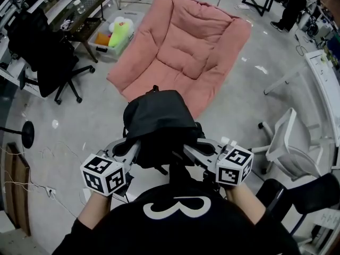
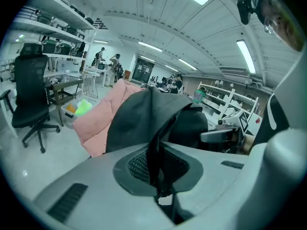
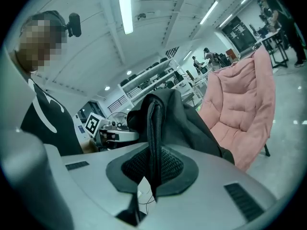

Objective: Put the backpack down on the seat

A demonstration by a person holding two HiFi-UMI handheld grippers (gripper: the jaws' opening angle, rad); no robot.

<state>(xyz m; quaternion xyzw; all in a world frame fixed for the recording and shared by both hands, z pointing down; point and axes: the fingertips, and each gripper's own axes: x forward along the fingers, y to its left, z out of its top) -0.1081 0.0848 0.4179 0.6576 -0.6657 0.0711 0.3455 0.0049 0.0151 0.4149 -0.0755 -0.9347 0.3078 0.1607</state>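
Carry step. Backpack [image 1: 159,122] hangs over floor [image 1: 74,124], short of pink seat [image 1: 183,52]. Left tool [image 1: 132,152] and right tool [image 1: 192,152] each clamped on strap [image 2: 154,143]. Next, likely: bring over cushion, lower, release.

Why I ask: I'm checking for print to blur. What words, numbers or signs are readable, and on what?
"3": white mark on the person's black top, partly seen, reading unsure.
No letters: left marker cube and right marker cube, square patterns only.
Too small to read: any labels on the shelves.
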